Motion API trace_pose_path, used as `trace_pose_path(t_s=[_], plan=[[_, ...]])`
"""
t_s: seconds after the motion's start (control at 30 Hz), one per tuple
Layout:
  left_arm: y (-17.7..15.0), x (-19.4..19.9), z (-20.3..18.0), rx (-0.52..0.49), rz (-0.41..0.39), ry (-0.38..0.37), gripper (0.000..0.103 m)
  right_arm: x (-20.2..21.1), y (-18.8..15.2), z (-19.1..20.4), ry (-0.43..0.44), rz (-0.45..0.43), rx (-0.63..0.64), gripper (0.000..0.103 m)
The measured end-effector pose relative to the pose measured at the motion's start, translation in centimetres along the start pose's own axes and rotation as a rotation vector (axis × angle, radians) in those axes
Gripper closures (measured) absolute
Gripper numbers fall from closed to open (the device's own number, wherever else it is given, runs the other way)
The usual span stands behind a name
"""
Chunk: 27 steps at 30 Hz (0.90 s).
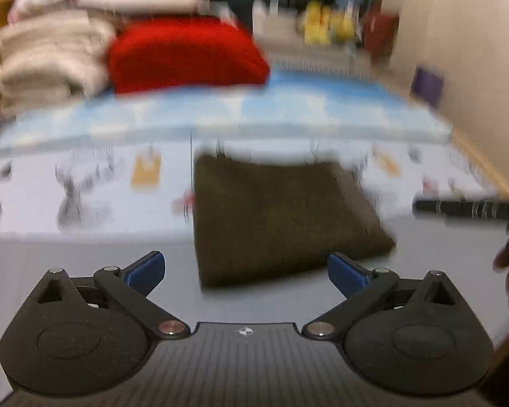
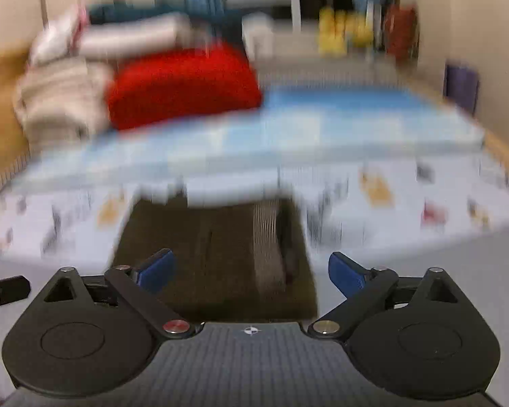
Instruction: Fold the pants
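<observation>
Blurred views from both my wrists. The pants [image 1: 281, 217], dark olive-brown and folded into a thick rectangle, lay mid-frame on the patterned bed [image 1: 85, 183]. My left gripper [image 1: 246, 269] and right gripper [image 2: 251, 269] had fingers spread wide, holding nothing. The cloth looked soft, light and limp; I judged a pinch at a folded corner safest.
</observation>
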State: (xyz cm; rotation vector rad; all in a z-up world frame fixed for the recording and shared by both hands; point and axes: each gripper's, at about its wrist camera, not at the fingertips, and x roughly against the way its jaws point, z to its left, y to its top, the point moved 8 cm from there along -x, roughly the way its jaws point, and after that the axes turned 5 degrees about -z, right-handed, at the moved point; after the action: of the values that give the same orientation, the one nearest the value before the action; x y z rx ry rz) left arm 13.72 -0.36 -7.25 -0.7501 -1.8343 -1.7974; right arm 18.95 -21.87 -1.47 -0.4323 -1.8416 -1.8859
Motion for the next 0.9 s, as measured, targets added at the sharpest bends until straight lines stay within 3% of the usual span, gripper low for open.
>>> trace_pose_path(t_s=[0.1,0.2,0.37,0.53,0.73,0.9], plan=[[0.4,-0.5,0.6,0.001,0.0,0.086,0.001,-0.2,-0.9,-0.3,0.019,0.063,-0.119,0.012],[0.6,-1.7,1.8,0.051,0.035,0.134,0.001,-0.3,-1.3,-0.7,-0.026,0.081,-0.155,0.012],[-0.3,-3.6,2.5,0.166,0.158,0.117,0.001,-1.0,-1.7,-0.8,-0.068,0.105,-0.176,0.011],[-0.3,-4.0,2.1,0.145,0.149,0.129,0.001,-1.1,-2.2,-0.1,-0.066,0.103,-0.135,0.011],[-0.6,-5.0,1.8,0.178,0.174,0.105,0.001,-0.8,-1.5,1.5,-0.054,0.048,0.014,0.011],[-0.7,-5.4,1.3,0.164,0.18,0.103,0.001,-0.8,-1.4,2.1,-0.023,0.06,0.039,0.011]])
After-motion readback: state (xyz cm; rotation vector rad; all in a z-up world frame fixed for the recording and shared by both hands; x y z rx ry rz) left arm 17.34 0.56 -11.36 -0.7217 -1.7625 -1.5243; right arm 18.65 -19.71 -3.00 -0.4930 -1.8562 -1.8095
